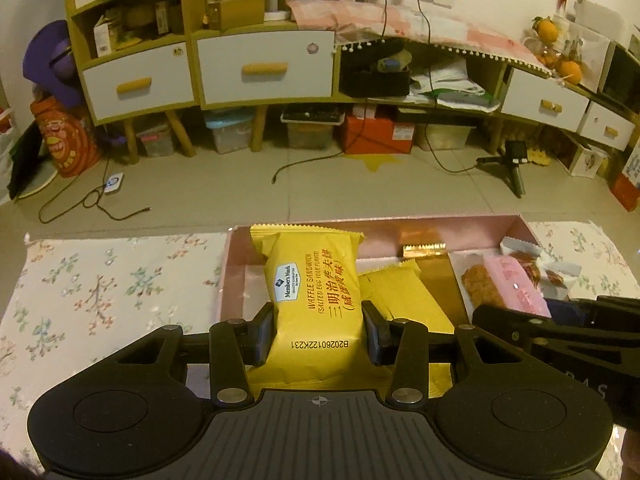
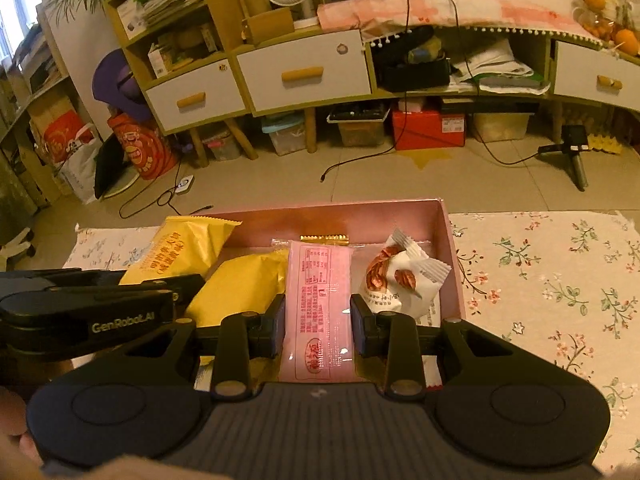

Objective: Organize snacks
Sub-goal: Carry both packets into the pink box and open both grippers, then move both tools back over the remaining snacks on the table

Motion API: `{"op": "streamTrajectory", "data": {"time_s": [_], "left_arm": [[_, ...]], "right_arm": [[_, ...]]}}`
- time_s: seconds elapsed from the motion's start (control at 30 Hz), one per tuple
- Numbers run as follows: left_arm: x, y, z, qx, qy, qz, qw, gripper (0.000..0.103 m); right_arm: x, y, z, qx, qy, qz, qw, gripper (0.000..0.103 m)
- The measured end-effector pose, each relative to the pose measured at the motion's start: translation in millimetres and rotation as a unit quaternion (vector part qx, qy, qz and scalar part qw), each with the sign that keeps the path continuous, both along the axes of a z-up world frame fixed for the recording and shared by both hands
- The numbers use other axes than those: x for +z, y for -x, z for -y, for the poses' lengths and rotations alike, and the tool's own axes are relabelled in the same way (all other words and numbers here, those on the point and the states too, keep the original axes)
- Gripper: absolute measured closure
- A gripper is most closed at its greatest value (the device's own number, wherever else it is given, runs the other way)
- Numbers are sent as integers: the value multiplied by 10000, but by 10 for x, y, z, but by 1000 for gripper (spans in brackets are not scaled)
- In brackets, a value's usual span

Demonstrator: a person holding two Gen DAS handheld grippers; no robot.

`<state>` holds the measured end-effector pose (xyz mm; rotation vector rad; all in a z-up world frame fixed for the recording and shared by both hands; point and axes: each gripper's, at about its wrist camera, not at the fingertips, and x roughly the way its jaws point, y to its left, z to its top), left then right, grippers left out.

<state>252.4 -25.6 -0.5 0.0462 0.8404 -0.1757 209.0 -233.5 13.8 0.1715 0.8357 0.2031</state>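
My left gripper [image 1: 318, 330] is shut on a yellow waffle sandwich pack [image 1: 314, 300] and holds it over the left part of a pink box [image 1: 360, 228]. A second yellow pack [image 1: 404, 300] lies in the box beside it. My right gripper [image 2: 318, 328] is shut on a pink snack pack [image 2: 318, 304] over the middle of the same box [image 2: 452, 248]. A white pecan snack packet [image 2: 400, 276] lies in the box to its right. The left gripper and its yellow pack [image 2: 184, 246] show at the left of the right wrist view. The right gripper's arm [image 1: 560, 332] shows at the right of the left wrist view.
The box stands on a floral cloth [image 1: 100, 280] that also shows in the right wrist view [image 2: 552, 280]. Beyond lies a tiled floor with cables [image 1: 96, 200], a small tripod [image 1: 512, 164] and a long cabinet with white drawers [image 1: 264, 68].
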Motion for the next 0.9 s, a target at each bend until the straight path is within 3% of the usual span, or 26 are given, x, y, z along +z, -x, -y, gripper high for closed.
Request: {"op": "streamTrajectory", "data": {"time_s": [0.17, 0.27, 0.33, 0.6, 0.9], "left_arm": [[-21, -33, -11, -8, 53, 99, 9999, 60], [0, -9, -11, 6, 28, 168, 9999, 44], [35, 20, -25, -3, 7, 238, 9997, 35], [169, 227, 18, -209, -104, 265, 9994, 29], [264, 639, -23, -291, -93, 254, 9992, 25]], "right_arm": [[24, -15, -5, -30, -26, 90, 10000, 70], [69, 8, 22, -65, -144, 153, 9998, 57], [97, 33, 31, -74, -146, 170, 9997, 54], [211, 166, 70, -116, -65, 171, 9998, 39], [330, 458, 171, -197, 23, 165, 9997, 28]]}}
